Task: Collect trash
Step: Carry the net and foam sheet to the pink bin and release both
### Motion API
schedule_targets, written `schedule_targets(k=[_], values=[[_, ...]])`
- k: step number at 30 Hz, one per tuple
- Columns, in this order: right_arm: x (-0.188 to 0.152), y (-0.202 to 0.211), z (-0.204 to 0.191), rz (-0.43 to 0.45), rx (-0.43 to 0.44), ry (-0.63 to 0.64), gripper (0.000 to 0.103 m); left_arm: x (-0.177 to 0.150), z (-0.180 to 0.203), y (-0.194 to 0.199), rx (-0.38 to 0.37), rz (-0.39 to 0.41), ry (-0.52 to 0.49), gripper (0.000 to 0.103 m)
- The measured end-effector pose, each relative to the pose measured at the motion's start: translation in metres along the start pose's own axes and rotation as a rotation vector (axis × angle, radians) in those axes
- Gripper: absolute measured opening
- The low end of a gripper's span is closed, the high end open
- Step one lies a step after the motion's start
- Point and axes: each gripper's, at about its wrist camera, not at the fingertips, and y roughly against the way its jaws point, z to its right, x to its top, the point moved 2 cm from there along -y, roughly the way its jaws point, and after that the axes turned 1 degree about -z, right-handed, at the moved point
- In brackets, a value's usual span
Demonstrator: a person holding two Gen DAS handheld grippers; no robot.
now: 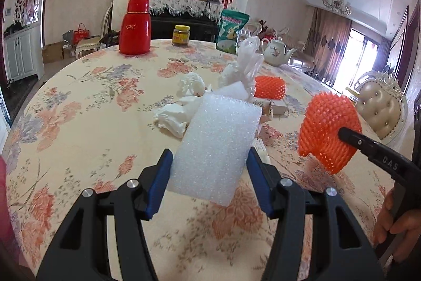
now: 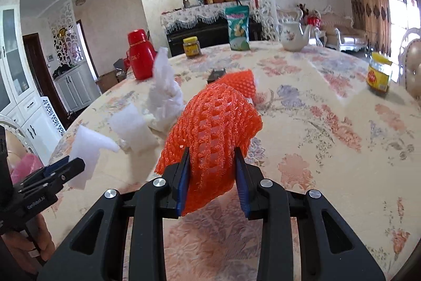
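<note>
My left gripper (image 1: 209,162) is shut on a white foam sheet (image 1: 215,141) and holds it above the floral table (image 1: 79,102); the sheet also shows in the right wrist view (image 2: 86,149). My right gripper (image 2: 213,170) is shut on an orange foam fruit net (image 2: 210,128), also seen in the left wrist view (image 1: 329,128). On the table lie a second orange net (image 1: 269,87), crumpled white tissues (image 1: 173,115), a white plastic bag (image 1: 246,62) and another white foam piece (image 2: 131,128).
A red thermos (image 1: 135,26), a yellow-lidded jar (image 1: 181,35), a green snack bag (image 1: 230,30) and a white teapot (image 1: 276,50) stand at the far side. Another jar (image 2: 379,71) stands at the right. A padded chair (image 1: 379,107) is beside the table.
</note>
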Motion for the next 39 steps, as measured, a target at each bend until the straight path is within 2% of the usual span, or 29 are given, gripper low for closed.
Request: schedule_targets(k=[10,16,27,39], values=[[0.001,0.027,-0.062,0.044,0.057,0.114,0.032,-0.016,-0.031,0.049,0.035,0.065,0.031,0.056],[-0.002,0.032,-0.103,0.062,0.136,0.164,0.032,-0.023,-0.059,0.083,0.083,0.105,0.063,0.056],[-0.015,0.009,-0.173,0.011,0.314,0.254,0.032,-0.033,-0.103,0.132,0.236,0.156,0.085,0.056],[-0.021,-0.003,-0.288,-0.018,0.536,0.43,0.032,-0.04,-0.161,0.188,0.402,0.218,0.151,0.056]])
